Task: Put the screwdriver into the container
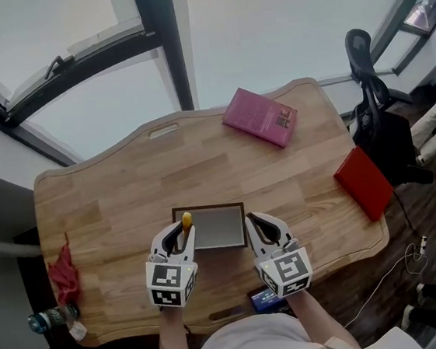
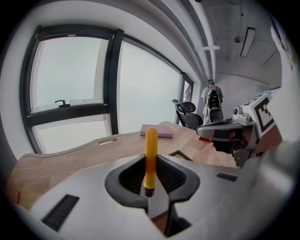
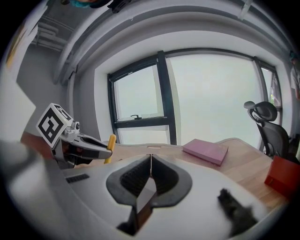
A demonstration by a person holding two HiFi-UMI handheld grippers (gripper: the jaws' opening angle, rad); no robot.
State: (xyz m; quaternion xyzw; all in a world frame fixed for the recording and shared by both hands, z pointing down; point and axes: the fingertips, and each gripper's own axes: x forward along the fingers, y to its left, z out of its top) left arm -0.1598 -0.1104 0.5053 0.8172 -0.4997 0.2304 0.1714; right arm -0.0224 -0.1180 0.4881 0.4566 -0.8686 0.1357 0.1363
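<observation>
Screwdriver [image 1: 186, 221] first: it is clamped in my left gripper [image 1: 179, 233], above the near middle of the table [image 1: 111, 197]. From the head view it sits over the left side of the container [image 1: 222, 225], the shallow dark-framed tray just back from the near edge.

In the left gripper view the pads close on the lower part of the yellow handle [image 2: 151, 157], just above its dark collar, and a thin metal shaft runs down between the jaws. My right gripper [image 1: 259, 224] hangs beside the tray's right side with its jaws together and nothing in them.

I judge the tool to be light and stiff, so weight is no concern. The handle looks smooth and round, though, and with a grip this low it could swivel or slide between the pads. The handle is the right place to hold it, since the shaft is too thin for these jaws.

Its long axis stands close to upright, with the handle end up and the shaft pointing down toward the tray. The right gripper view shows the handle leaning slightly. Because the tray is shallow, I expect the tool needs laying over flat, along the tray's long side, before I let go.

A pink book [image 1: 260, 116] lies by the far edge and a red book [image 1: 364, 183] at the right edge, both well apart from the tray.
</observation>
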